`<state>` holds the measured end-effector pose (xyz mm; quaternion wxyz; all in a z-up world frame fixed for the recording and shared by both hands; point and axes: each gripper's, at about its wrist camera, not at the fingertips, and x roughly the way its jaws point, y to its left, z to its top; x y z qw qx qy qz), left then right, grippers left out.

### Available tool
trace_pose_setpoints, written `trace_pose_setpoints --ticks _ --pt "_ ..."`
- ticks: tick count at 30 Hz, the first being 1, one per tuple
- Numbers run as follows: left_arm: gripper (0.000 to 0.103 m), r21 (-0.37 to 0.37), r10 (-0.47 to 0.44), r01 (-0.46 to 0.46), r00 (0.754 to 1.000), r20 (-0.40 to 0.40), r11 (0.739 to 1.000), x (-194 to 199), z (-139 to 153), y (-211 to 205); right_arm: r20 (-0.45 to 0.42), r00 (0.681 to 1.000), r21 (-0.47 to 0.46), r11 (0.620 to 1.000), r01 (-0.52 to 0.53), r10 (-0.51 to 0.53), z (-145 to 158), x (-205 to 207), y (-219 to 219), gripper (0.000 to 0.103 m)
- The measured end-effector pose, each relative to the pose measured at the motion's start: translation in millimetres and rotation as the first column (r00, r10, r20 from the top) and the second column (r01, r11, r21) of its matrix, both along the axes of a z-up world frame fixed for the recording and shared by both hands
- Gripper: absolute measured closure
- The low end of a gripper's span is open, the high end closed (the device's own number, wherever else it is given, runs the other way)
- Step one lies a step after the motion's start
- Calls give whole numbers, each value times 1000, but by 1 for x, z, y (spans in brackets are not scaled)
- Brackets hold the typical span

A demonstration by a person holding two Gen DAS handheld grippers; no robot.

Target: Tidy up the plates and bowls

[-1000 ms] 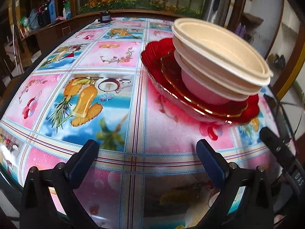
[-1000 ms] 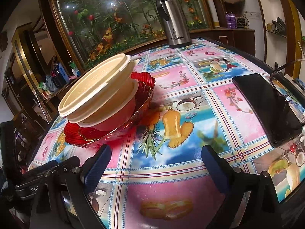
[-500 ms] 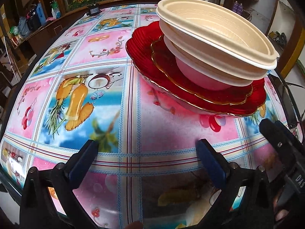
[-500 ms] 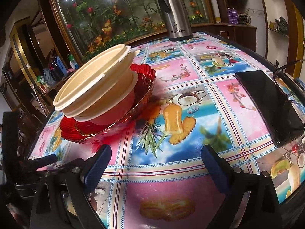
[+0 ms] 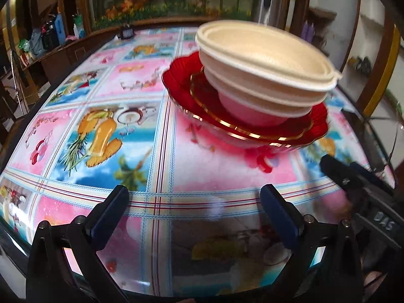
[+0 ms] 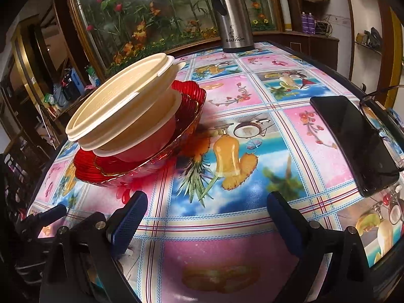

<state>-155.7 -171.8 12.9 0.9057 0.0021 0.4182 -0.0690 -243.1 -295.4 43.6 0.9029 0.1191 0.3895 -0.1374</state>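
Observation:
A stack of cream bowls (image 5: 262, 68) sits nested on red scalloped plates with gold rims (image 5: 318, 123), on the fruit-print tablecloth. In the right wrist view the bowls (image 6: 126, 106) and red plates (image 6: 88, 166) stand to the left. My left gripper (image 5: 194, 212) is open and empty, low over the table's near edge, in front and left of the stack. My right gripper (image 6: 204, 219) is open and empty, to the right of the stack. The right gripper's body shows at the right of the left wrist view (image 5: 358, 181).
A steel thermos (image 6: 232, 17) stands at the table's far edge. A black phone (image 6: 353, 141) and a pair of glasses (image 6: 378, 116) lie at the right. A small black object (image 5: 127, 32) sits at the far edge. Shelves with clutter line the left wall.
The left wrist view has pulled back and lifted a little, so the stack sits farther off and is blurred. The right gripper has barely moved. Both stay open.

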Motion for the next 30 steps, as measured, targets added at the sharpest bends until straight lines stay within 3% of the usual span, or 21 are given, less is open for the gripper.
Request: trace_pose_setpoints --ticks 5,9,30 --pt "0 67 16 -27 985 169 997 -22 17 -8 7 1000 -8 1000 1 -1 1 -2 1 6" --pt "0 87 2 -23 971 239 996 -34 26 -12 14 1000 -11 1000 5 -4 2 -3 1 6" --pt "0 131 10 -53 951 310 990 -41 28 -7 18 1000 -14 1000 7 -7 3 -4 2 6"
